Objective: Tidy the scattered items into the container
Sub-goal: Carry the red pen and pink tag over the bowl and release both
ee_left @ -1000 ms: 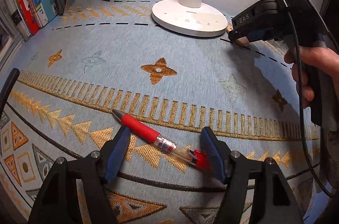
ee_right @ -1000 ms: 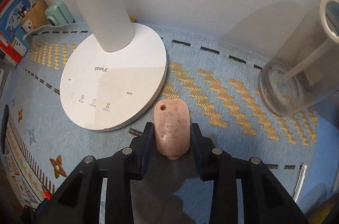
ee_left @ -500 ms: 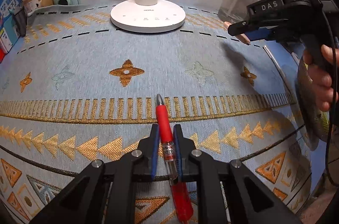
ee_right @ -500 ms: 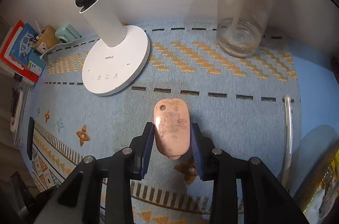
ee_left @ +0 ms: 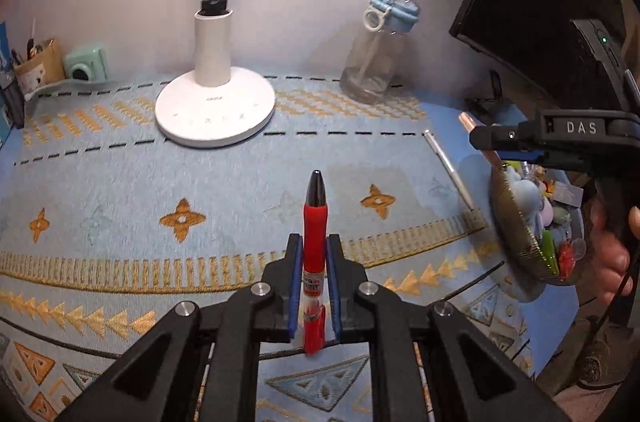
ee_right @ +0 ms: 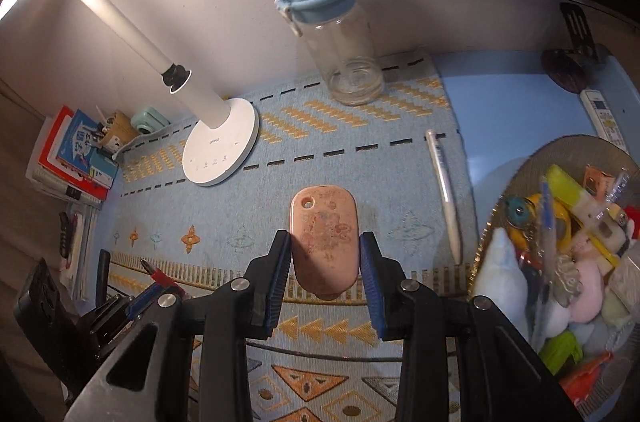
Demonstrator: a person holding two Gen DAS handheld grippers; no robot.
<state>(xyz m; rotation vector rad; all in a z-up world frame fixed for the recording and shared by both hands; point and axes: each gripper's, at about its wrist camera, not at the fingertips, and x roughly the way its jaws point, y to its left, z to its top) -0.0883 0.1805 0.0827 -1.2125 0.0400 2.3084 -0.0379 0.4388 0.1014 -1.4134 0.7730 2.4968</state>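
My left gripper (ee_left: pixel 314 250) is shut on a red pen (ee_left: pixel 315 222), lifted off the patterned blue cloth (ee_left: pixel 120 174) with its grey tip pointing away. My right gripper (ee_right: pixel 325 254) is shut on a flat pink oval tag (ee_right: pixel 323 234) with a hole at its far end, held above the cloth. In the left wrist view the right gripper (ee_left: pixel 486 142) hangs just left of a round bowl-like container (ee_left: pixel 516 222) full of small toys and pens. The same container (ee_right: pixel 560 242) fills the right edge of the right wrist view. A white pen (ee_right: pixel 442 190) lies on the cloth beside it.
A white desk lamp (ee_left: pixel 214 102) stands at the back, with a clear bottle (ee_left: pixel 376 62) with a blue lid to its right. A dark monitor (ee_left: pixel 540 2) rises at the right. Books (ee_right: pixel 68 158), a cup and a green box sit at the far left. A remote (ee_right: pixel 604 114) lies beyond the container.
My left gripper shut on the red pen and lifted it off the cloth. My right gripper carried the pink tag away from the lamp base, rightward and upward, until the container came into view.
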